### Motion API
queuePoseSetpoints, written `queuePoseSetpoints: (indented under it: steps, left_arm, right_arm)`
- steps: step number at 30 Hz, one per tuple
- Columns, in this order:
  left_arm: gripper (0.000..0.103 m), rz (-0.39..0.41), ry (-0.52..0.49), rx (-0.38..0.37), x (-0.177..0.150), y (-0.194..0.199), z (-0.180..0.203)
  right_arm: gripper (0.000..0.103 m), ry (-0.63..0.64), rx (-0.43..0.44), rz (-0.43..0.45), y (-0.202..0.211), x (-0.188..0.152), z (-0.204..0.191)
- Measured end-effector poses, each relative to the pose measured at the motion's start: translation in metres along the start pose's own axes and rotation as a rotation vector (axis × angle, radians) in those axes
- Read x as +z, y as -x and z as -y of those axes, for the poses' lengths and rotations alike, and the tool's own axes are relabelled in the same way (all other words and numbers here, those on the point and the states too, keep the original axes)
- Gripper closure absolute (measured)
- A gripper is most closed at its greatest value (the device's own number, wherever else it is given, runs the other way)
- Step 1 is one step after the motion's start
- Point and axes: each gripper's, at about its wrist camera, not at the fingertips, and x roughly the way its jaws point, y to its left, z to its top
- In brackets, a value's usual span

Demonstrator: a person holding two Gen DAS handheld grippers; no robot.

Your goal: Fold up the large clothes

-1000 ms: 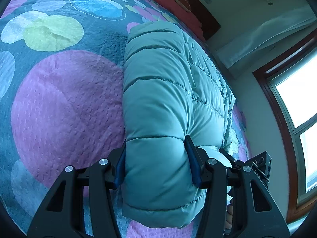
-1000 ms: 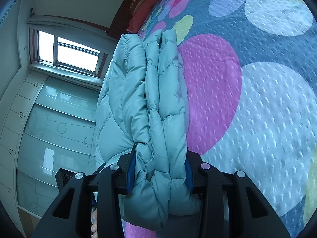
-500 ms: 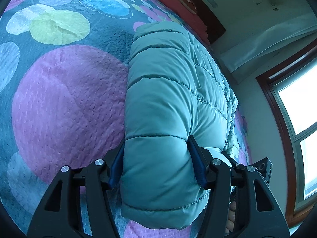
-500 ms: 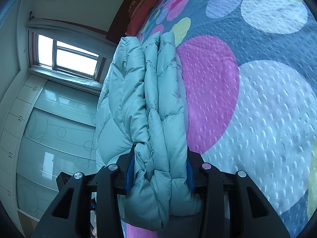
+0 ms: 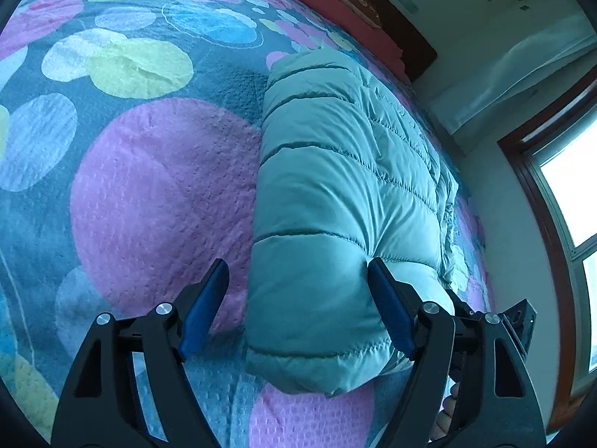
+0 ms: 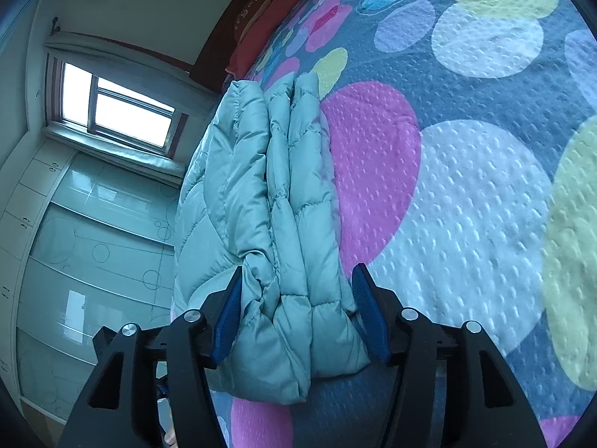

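Observation:
A teal quilted puffer jacket [image 5: 335,194] lies folded in a long bundle on the bed. My left gripper [image 5: 298,298] is open around the near end of the bundle; the left blue pad stands clear of the fabric and the right pad touches it. In the right wrist view the jacket [image 6: 276,201] shows as several stacked layers. My right gripper [image 6: 298,298] has its jaws wide around the jacket's thick near end, both blue pads against the fabric.
The bedspread [image 5: 149,186] is dark blue with large pink, yellow and pale circles. Red pillows [image 5: 335,0] lie at the headboard. A window [image 6: 115,112] and wardrobe doors [image 6: 93,242] stand beyond the bed's edge. The other gripper [image 5: 518,321] shows past the jacket.
My left gripper has opened: its left pad has come off the jacket. The right gripper's jaws have spread a little around the jacket's end.

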Motion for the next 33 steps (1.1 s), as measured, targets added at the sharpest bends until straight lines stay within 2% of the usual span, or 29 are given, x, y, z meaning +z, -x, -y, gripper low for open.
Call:
queuePoseSetpoints:
  steps: [5, 8, 10, 14, 16, 24, 33]
  left_arm:
    - [0.025, 0.076, -0.117, 0.111, -0.016, 0.034, 0.015]
    - [0.020, 0.121, -0.172, 0.176, -0.027, 0.054, 0.023]
    - [0.016, 0.150, -0.196, 0.209, -0.035, 0.066, 0.028]
    - [0.011, 0.206, -0.239, 0.254, -0.051, 0.092, 0.038]
    - [0.009, 0.226, -0.256, 0.280, -0.058, 0.102, 0.044]
    - [0.007, 0.298, -0.345, 0.360, -0.082, 0.137, 0.071]
    - [0.007, 0.339, -0.357, 0.373, -0.094, 0.162, 0.084]
  right_arm:
    - [0.039, 0.075, -0.124, 0.052, 0.027, -0.019, -0.017]
    - [0.039, 0.153, -0.224, 0.079, 0.042, -0.031, -0.035]
    - [0.033, 0.206, -0.285, 0.096, 0.049, -0.041, -0.047]
    - [0.032, 0.321, -0.388, 0.133, 0.064, -0.064, -0.070]
    - [0.027, 0.364, -0.419, 0.146, 0.069, -0.075, -0.081]
    - [0.027, 0.481, -0.469, 0.181, 0.087, -0.108, -0.113]
    - [0.027, 0.572, -0.462, 0.227, 0.108, -0.136, -0.146]
